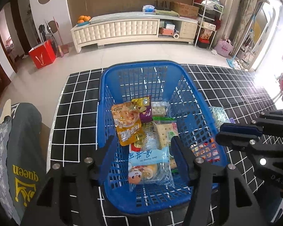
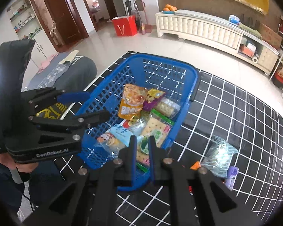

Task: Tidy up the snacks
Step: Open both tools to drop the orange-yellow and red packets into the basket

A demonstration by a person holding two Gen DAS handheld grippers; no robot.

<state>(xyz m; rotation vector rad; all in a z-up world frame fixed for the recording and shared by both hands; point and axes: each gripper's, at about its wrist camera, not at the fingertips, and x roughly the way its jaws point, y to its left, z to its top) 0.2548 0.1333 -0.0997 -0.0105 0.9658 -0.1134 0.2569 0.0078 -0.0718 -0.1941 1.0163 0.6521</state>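
Snacks lie piled in the blue basket (image 1: 111, 86) on the black grid mat (image 1: 73, 101): an orange pouch (image 1: 126, 122), a purple packet (image 2: 152, 98), cracker packs (image 2: 156, 127) and a light-blue packet (image 1: 149, 156). Above the basket's near end, the left gripper (image 1: 141, 146) is spread wide and holds nothing. Over the basket's near rim, the right gripper (image 2: 142, 145) is nearly closed, a narrow gap left, empty. Just outside the basket's right wall lie a clear bag (image 2: 219, 155) and a purple pack (image 2: 232, 175).
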